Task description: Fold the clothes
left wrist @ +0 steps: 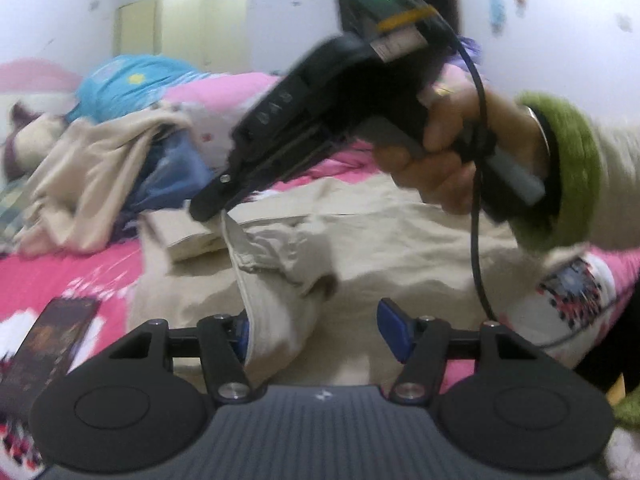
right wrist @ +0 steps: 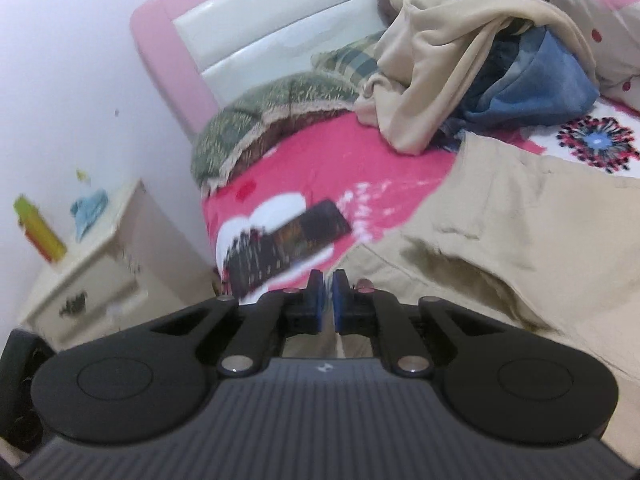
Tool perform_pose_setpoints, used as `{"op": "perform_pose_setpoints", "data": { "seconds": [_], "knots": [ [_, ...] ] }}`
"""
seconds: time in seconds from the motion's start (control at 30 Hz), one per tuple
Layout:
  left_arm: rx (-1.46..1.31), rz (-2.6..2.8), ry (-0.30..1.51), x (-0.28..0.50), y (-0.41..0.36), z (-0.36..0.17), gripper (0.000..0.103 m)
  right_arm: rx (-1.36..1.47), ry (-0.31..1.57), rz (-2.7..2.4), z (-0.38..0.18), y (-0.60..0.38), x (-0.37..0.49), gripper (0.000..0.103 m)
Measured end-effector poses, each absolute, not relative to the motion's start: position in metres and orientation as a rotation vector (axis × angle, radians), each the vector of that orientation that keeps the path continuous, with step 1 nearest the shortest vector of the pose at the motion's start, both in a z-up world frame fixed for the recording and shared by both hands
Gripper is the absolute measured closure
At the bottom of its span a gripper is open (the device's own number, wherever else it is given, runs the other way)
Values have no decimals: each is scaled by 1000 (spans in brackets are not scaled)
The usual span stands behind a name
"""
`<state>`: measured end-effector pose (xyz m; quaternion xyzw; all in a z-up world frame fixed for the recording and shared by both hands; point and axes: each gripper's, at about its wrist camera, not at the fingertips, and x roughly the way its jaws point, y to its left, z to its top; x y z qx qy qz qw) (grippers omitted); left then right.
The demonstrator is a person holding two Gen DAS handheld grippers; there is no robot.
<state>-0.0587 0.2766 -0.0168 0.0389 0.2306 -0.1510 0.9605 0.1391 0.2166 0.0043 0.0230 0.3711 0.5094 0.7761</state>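
Observation:
A beige garment (left wrist: 400, 232) lies spread on the pink bedspread (left wrist: 60, 276). In the left wrist view a hand holds my right gripper (left wrist: 206, 206) above it, shut on a strip of the fabric that it lifts from the bed. That strip hangs down past the left finger of my left gripper (left wrist: 318, 332), whose jaws stand wide open over the cloth. In the right wrist view my right gripper (right wrist: 328, 300) has its blue pads almost touching, with a thin beige edge pinched between them. The rest of the beige garment (right wrist: 540, 232) stretches away to the right.
A heap of beige and blue clothes (right wrist: 480, 60) sits near the headboard (right wrist: 256, 36), beside a green pillow (right wrist: 272, 108). A dark flat box (right wrist: 292, 240) lies on the bed's left side. A cream nightstand (right wrist: 100, 264) stands beside the bed. A cable (left wrist: 478, 200) hangs from the right gripper.

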Motion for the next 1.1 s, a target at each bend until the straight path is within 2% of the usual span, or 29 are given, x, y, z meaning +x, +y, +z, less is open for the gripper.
{"op": "perform_pose_setpoints", "data": {
  "seconds": [0.03, 0.27, 0.4, 0.5, 0.57, 0.67, 0.93, 1.03, 1.1],
  "knots": [
    [48, -290, 477, -58, 286, -17, 43, 64, 803, 1104, -1, 224, 144, 103],
    [-319, -181, 562, -42, 367, -38, 50, 69, 865, 1120, -43, 279, 174, 103],
    [-449, -195, 557, -51, 390, -46, 51, 105, 888, 1146, -26, 265, 192, 100],
    [-402, -203, 552, -59, 383, -46, 51, -78, 881, 1149, -10, 250, 198, 89],
    [-394, -207, 554, -61, 381, -48, 51, -240, 933, 1175, -12, 250, 197, 70],
    [-397, -213, 552, -60, 382, -50, 51, -449, 965, 1188, -24, 257, 189, 54],
    [-393, -204, 557, -65, 382, -53, 51, -614, 973, 1326, -36, 267, 177, 54],
    [-395, -199, 557, -65, 382, -55, 51, -645, 1003, 1340, -41, 272, 183, 44],
    [-394, -196, 562, -64, 381, -56, 51, -683, 1019, 1352, -46, 279, 186, 41]
  ]
}}
